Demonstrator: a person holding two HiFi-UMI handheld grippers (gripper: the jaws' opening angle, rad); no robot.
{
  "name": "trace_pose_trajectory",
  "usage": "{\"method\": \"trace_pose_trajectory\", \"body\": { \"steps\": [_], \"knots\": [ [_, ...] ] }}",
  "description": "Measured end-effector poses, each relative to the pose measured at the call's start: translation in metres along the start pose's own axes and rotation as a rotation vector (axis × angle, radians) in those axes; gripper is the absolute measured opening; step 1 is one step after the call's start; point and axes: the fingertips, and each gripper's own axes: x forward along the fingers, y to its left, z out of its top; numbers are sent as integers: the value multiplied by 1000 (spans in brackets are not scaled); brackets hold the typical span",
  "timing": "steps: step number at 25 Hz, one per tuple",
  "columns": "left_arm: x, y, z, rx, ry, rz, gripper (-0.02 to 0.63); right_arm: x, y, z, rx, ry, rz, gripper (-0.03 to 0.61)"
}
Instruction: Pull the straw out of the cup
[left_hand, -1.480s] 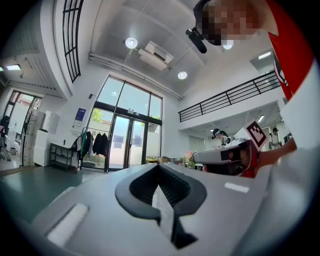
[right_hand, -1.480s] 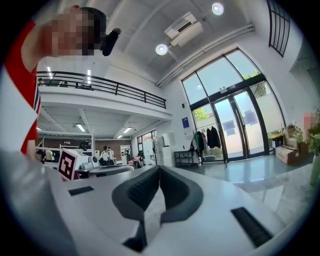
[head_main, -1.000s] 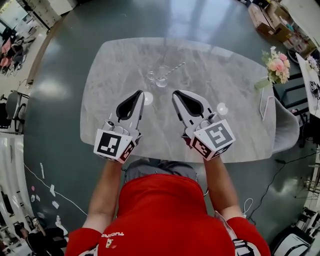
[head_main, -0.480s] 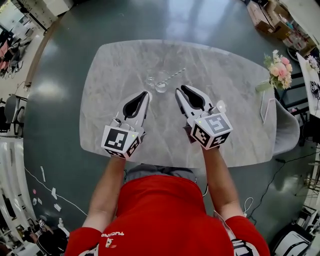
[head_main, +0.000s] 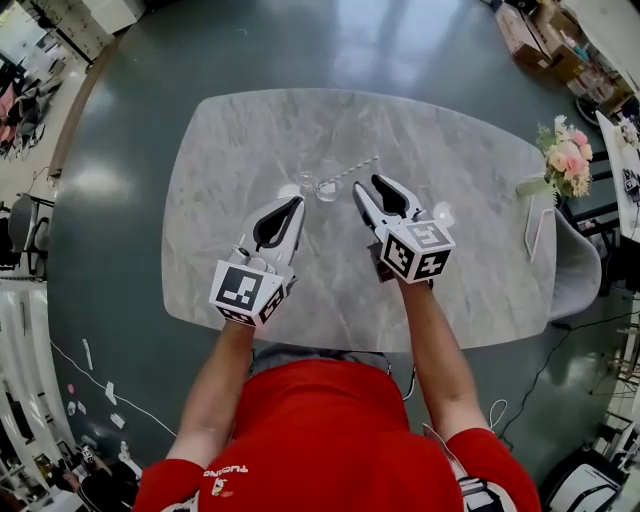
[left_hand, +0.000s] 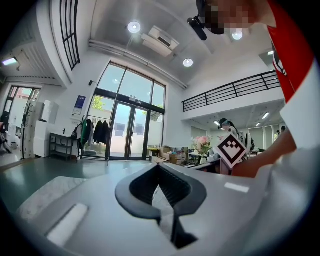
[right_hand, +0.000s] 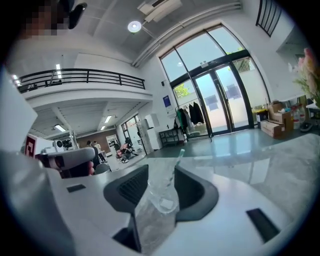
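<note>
A clear plastic cup (head_main: 322, 186) stands mid-table with a pale striped straw (head_main: 352, 167) leaning out to the right. In the right gripper view the cup (right_hand: 159, 199) and straw (right_hand: 178, 161) show in the gap between the jaws, just ahead of them. My right gripper (head_main: 368, 186) sits just right of the cup; its jaws are opening and the pads (right_hand: 131, 189) press on nothing. My left gripper (head_main: 295, 203) hovers below and left of the cup, its tips (left_hand: 159, 169) together with nothing between them.
The marble table (head_main: 480, 290) has a near edge just in front of the person. A vase of pink flowers (head_main: 566, 160) stands at its right end, beside a grey chair (head_main: 575, 262). Cardboard boxes (right_hand: 277, 124) sit on the floor by the glass doors.
Both grippers have moved forward over the table toward the cup, the right one farther. The right jaws, closed a second ago, now stand apart.
</note>
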Motion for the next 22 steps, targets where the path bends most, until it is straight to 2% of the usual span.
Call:
{"method": "trace_pose_trajectory", "body": {
  "steps": [4,15,21,22],
  "knots": [
    [4,5,-3,-5,7,-8,5,17,-14,-7,41,13,-13,153],
    [4,16,-12,-21,27,-11,5,46,-27,-13,86,17,-22,149],
    [2,20,-16,-30,35,-4,5,48,-27,-11,54,11,-54,40],
    [2,20,-17,-31,37,-3,5,48,-27,-11,53,10,-54,38]
  ]
}}
